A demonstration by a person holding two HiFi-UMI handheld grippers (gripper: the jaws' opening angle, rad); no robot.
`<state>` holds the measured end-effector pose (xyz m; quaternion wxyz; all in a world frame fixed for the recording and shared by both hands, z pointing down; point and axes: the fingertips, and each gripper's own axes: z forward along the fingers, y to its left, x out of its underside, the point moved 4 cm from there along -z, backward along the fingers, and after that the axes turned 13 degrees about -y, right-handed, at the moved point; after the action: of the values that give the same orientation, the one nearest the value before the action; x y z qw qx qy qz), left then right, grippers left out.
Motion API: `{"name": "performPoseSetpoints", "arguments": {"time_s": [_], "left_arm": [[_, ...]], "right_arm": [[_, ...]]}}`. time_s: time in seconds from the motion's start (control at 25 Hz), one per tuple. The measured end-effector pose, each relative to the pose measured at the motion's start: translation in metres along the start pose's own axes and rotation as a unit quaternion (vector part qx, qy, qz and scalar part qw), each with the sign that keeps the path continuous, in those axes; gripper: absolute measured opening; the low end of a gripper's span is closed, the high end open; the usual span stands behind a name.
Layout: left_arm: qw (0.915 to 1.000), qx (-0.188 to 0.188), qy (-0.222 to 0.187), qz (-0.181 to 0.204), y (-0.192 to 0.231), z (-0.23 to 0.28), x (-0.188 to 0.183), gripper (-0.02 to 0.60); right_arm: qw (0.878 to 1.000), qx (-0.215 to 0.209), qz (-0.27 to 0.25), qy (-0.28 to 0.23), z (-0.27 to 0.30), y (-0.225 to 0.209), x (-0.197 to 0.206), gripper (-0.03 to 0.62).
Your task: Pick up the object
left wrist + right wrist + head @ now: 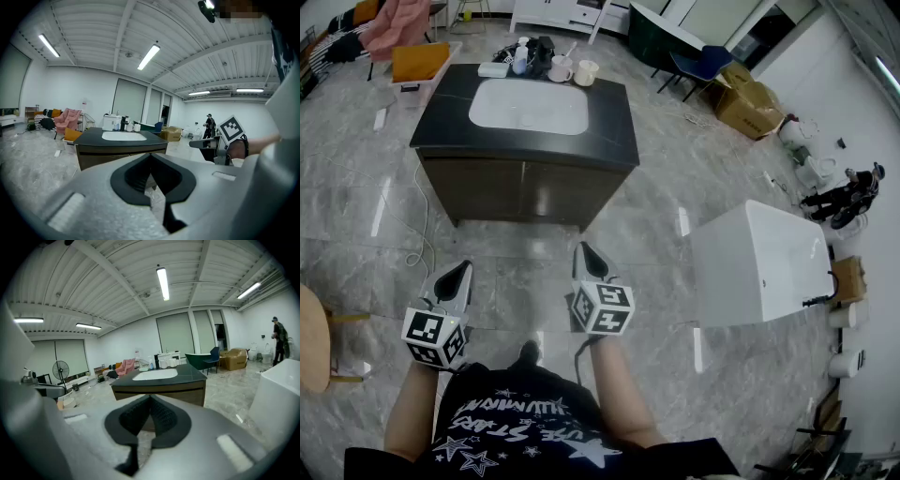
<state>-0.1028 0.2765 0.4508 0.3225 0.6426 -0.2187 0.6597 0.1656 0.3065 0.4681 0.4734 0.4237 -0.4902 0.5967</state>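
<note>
1. Low in front of the person's body, over the marble floor [375,244], the left tool [463,269] and the right tool [585,249] are held side by side, apart from each other. Both are tipped slightly downward and aimed at the dark counter [609,141].
2. Both tools are closed with their tips met, and nothing is gripped. In each gripper view only floor and counter front show through the hollow behind the pads. This is judged a carrying posture, kept compact while the counter is approached.
3. No particular object is named by the task. The likely candidates are grouped along the counter's far edge, behind the white basin [528,106]: two cups [561,67], a bottle [521,58], a flat white box [493,68], and a dark item that cannot be identified. None is touched, and all lie well apart from both tools.
4. These things are probably kept behind the basin so that the bowl stays free. A reach would therefore have to be made across the basin, or the counter would have to be rounded.
5. The task is judged barely begun. A tool would have to be opened before any grasp.
6. A cable [420,225] trails on the floor beside the counter's left end and could be caught underfoot.
</note>
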Motion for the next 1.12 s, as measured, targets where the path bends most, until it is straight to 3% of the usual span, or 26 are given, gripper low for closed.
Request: {"name": "performPoseSetpoints", "arguments": {"time_s": [0.52, 0.8, 0.96, 1.12], "left_arm": [[0.9997, -0.012, 0.016, -0.016, -0.014, -0.014, 0.011, 0.009], [0.9991, -0.040, 0.003, -0.011, -0.024, -0.005, 0.009, 0.009], [0.9984, -0.054, 0.011, -0.007, -0.019, -0.009, 0.011, 0.009], [0.9968, -0.077, 0.020, -0.013, -0.005, -0.011, 0.015, 0.009]], "right_arm": [[1.000, 0.020, 0.010, -0.004, -0.034, -0.020, 0.003, 0.005], [0.998, -0.045, 0.016, -0.035, -0.028, -0.023, -0.004, 0.006], [0.997, -0.071, 0.023, -0.030, -0.013, -0.017, -0.001, 0.113], [0.995, -0.096, 0.023, -0.007, 0.005, -0.004, 0.008, 0.171]]}}
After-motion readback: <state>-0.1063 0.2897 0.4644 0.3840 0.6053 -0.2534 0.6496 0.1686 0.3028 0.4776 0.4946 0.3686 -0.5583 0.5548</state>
